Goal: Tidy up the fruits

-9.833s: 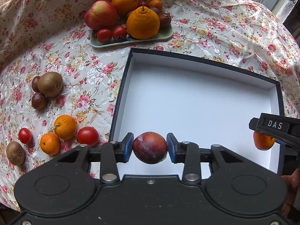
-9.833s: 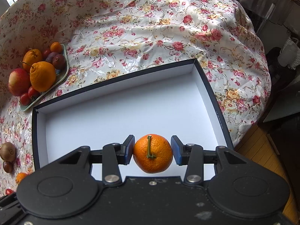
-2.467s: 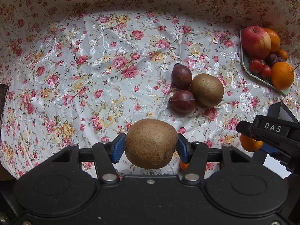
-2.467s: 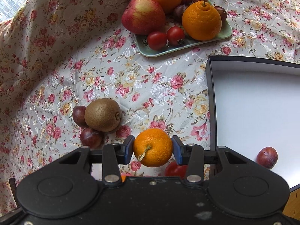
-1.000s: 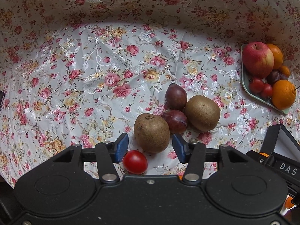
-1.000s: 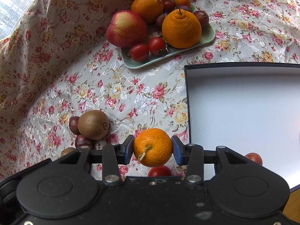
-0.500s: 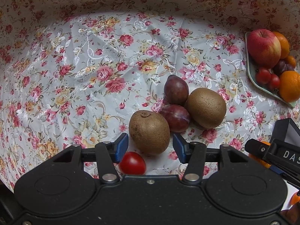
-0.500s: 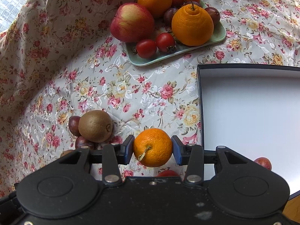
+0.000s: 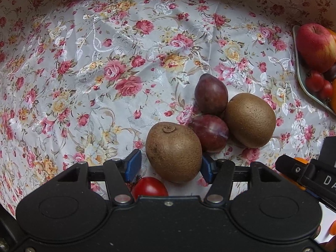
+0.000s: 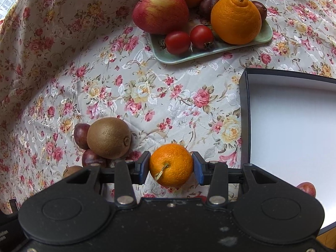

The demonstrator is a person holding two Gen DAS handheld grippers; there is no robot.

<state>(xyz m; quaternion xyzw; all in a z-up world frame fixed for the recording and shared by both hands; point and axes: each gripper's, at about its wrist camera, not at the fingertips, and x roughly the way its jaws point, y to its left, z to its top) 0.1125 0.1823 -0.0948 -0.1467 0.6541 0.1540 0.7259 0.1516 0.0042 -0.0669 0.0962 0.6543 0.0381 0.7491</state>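
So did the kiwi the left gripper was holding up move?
Yes. The kiwi went down onto the tablecloth, touching the near plum. The left gripper is open around it.

Shiny floral satin tablecloth (image 9: 117, 67), fuzzy matt kiwi (image 9: 173, 151), dimpled glossy mandarin (image 10: 171, 164)

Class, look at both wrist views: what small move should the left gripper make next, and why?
Probably draw the left gripper back from the near kiwi. Its jaws stand apart, and the kiwi rests on the tablecloth against a plum, so it looks released. The right gripper holds a mandarin.
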